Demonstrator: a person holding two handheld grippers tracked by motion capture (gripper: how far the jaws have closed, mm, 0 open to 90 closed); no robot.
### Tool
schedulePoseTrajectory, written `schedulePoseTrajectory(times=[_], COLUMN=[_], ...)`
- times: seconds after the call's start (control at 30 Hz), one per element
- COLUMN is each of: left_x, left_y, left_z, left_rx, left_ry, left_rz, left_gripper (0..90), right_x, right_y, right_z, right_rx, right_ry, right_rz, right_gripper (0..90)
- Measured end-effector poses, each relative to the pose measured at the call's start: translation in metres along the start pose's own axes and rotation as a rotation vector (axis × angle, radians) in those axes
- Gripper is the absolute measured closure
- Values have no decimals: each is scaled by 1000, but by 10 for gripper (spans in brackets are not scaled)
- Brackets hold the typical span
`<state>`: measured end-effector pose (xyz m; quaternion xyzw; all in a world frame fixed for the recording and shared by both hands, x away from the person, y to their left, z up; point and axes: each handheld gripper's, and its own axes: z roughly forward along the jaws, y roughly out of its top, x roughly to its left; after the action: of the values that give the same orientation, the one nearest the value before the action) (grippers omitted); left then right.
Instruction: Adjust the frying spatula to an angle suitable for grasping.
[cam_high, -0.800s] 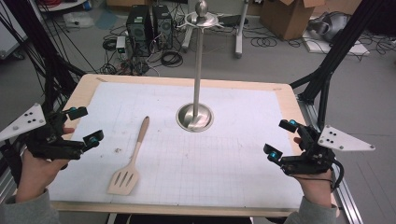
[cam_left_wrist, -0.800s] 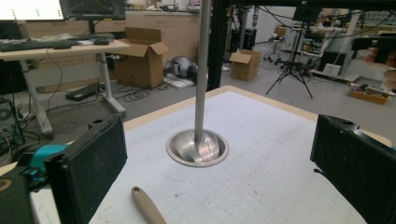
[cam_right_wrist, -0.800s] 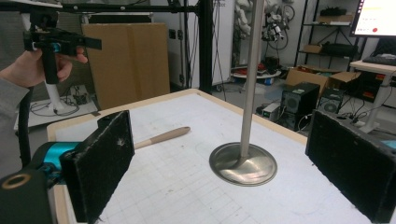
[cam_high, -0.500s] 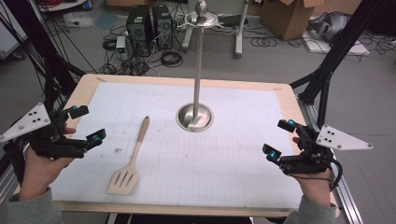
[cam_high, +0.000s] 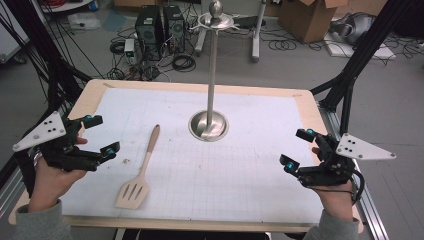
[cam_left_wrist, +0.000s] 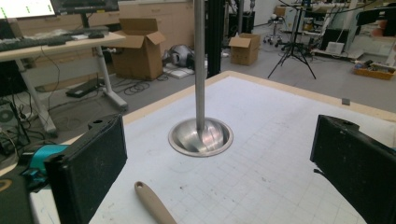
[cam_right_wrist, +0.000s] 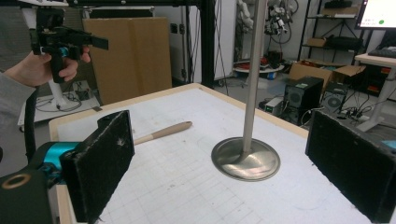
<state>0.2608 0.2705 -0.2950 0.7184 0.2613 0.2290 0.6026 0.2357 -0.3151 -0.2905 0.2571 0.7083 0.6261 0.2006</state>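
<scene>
The wooden spatula (cam_high: 139, 171) lies flat on the desk (cam_high: 260, 165), left of centre, its slotted blade toward the person and its handle pointing at the round base of the metal stand (cam_high: 209, 125), which rises upright mid-desk. The left gripper (cam_high: 99, 135) hovers just beside the handle near the left edge, fingers (cam_left_wrist: 88, 170) spread wide and holding nothing. The right gripper (cam_high: 297, 149) hangs well apart at the right edge, fingers (cam_right_wrist: 100, 163) likewise wide and empty.

High view looks down; both gripper views, low, share the metal stand (cam_high: 209, 125).
</scene>
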Motion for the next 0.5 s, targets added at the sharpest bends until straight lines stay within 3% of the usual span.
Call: schedulePoseTrajectory(times=[0.1,0.3,0.5], left_x=[1,1,6], left_y=[-4,-5,-14], left_z=[3,2,9], left_rx=[11,-16,9], left_ry=[5,15,32], left_rz=[-9,-20,-32], left_gripper=[42,42,69], right_x=[0,1,1], right_y=[0,0,-1], right_z=[1,4,5], right_rx=[7,16,23], right_ry=[-2,7,13], right_rz=[8,-1,5], right_gripper=[69,68,68])
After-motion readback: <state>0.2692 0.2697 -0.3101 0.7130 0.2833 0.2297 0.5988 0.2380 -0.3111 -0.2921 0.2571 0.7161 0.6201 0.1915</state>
